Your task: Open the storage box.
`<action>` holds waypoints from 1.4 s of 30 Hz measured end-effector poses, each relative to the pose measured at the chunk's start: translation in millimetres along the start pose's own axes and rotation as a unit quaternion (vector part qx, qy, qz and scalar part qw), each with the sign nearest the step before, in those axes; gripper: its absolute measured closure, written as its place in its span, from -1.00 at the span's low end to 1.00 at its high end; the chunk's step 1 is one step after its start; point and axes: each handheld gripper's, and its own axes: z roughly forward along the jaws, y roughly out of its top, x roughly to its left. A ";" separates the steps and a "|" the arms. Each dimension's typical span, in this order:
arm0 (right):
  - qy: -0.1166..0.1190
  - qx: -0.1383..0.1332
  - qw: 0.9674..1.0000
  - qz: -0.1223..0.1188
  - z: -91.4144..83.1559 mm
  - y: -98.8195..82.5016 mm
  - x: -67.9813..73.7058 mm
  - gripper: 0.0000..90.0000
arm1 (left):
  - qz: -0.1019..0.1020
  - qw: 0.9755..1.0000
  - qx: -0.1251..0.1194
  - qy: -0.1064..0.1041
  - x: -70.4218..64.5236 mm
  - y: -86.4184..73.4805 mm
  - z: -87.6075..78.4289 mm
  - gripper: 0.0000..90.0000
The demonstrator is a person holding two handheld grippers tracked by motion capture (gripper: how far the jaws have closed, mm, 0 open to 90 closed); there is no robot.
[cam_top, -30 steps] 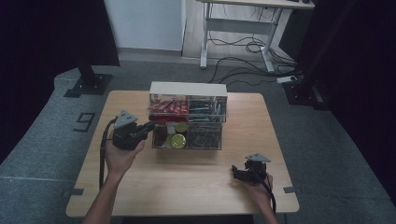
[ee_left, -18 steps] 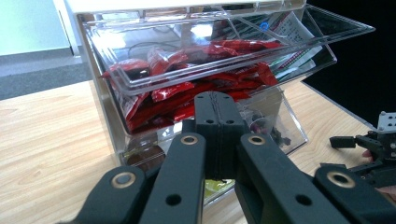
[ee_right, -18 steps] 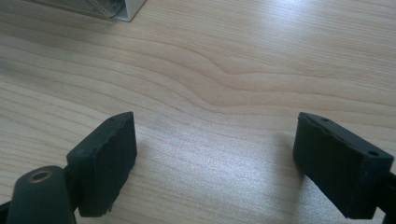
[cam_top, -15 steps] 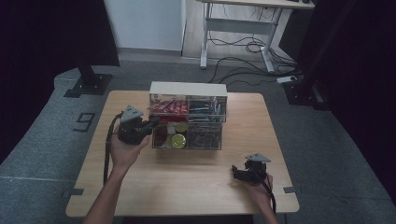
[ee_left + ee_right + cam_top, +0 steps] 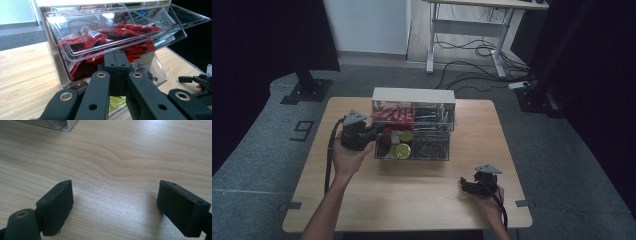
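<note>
High view: a person is holding the left gripper (image 5: 373, 131) against the left end of a clear plastic organizer (image 5: 414, 131) that is standing at the middle of the wooden table (image 5: 402, 192). Its upper left bin is holding red packets (image 5: 393, 115), the upper right bin dark metal pieces I cannot identify, and a yellow-green round thing (image 5: 402, 150) is lying in the lower left part. The right gripper (image 5: 468, 186) is resting low near the table's front right, well apart from the organizer, with the right hand (image 5: 490, 205) behind it.

Left gripper view: the two black jaws are pressing flat together with nothing between them, and their tips are sitting just under the tilted-out front lip of the clear bin (image 5: 117, 37). Red packets (image 5: 92, 37) are piled inside that bin. The other gripper (image 5: 200, 81) is showing at the right edge, above the table (image 5: 25, 72).

Right gripper view: the jaws are standing wide apart over bare table (image 5: 120, 157), gripping nothing. A corner of the organizer (image 5: 62, 124) is peeking in at the top left.
</note>
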 end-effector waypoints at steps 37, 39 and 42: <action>0.000 0.000 1.000 -0.001 0.1 0.0 -0.2 -0.70 | 0.013 1.000 -0.011 0.014 -2.9 26.8 -7.1 1.00; 0.000 0.000 1.000 -0.002 0.1 0.0 -0.2 -0.70 | 0.010 1.000 -0.011 0.012 -1.6 29.0 -7.1 1.00; 0.000 -0.001 1.000 -0.001 0.1 0.0 -0.2 -0.70 | 0.010 1.000 -0.011 0.013 -1.1 31.9 -7.2 1.00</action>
